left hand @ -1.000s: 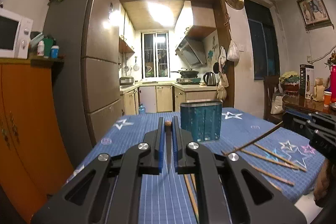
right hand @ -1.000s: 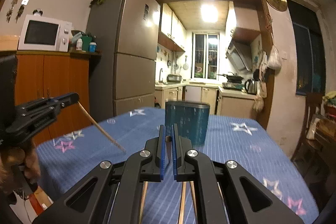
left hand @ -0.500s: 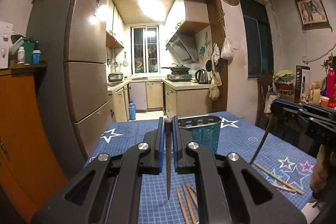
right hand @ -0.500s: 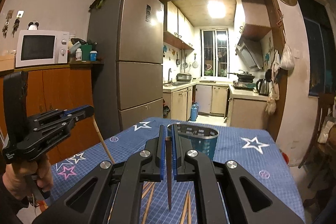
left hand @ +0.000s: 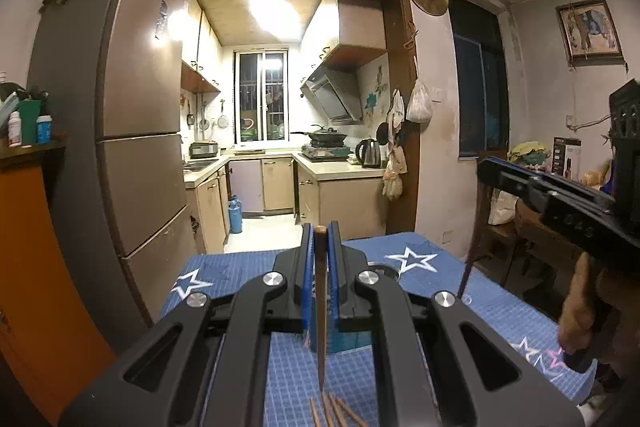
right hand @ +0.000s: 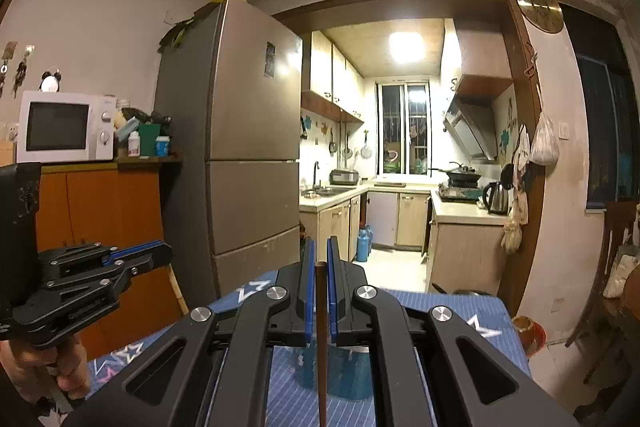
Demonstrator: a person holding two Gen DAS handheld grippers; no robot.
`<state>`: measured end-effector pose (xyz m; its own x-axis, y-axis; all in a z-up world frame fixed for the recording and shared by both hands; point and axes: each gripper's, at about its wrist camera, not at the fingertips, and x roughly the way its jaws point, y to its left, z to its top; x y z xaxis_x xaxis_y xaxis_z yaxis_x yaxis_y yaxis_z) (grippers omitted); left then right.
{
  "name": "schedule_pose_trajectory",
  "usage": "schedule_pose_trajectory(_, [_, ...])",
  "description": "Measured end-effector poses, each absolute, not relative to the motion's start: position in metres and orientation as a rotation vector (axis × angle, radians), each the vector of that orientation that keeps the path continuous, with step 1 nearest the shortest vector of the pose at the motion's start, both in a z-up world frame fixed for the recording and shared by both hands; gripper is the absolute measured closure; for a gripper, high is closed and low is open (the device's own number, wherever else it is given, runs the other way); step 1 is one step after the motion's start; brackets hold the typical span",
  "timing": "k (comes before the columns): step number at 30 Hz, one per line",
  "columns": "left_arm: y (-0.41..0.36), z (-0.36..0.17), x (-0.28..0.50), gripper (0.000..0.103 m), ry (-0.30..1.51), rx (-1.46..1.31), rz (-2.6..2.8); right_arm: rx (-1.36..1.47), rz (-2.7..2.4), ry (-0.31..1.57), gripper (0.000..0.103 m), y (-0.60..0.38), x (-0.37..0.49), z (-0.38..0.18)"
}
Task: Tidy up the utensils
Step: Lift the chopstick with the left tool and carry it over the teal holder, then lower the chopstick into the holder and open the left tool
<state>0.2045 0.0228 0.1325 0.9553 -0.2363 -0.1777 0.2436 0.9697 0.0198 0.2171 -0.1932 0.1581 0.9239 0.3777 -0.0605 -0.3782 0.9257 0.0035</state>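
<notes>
Each gripper's fingers (left hand: 320,247) (right hand: 320,259) clench 1 chopstick (left hand: 321,307) (right hand: 321,347) above the blue holder (right hand: 344,375).

The left gripper (left hand: 320,251), black with blue pads, is closed and pinches a thin brown wooden chopstick (left hand: 321,307) that hangs down toward 6 o'clock. The right gripper (right hand: 320,259), of the same kind, is closed too on a second brown chopstick (right hand: 321,339), also hanging. A bare hand (right hand: 48,367) holds the left gripper's handle at 8 o'clock in the right wrist view.
</notes>
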Motion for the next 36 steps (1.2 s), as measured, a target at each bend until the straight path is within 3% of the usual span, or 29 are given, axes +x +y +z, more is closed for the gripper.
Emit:
schedule_pose_trajectory(19, [-0.005, 0.202, 0.304, 0.098, 0.124, 0.019, -0.257, 0.037, 0.350, -0.007, 0.096, -0.204, 0.350, 0.232])
schedule_pose_trajectory(36, [-0.016, 0.146, 0.366, 0.098, 0.230, 0.013, -0.257, 0.050, 0.363, 0.109, 0.096, -0.196, 0.407, 0.153])
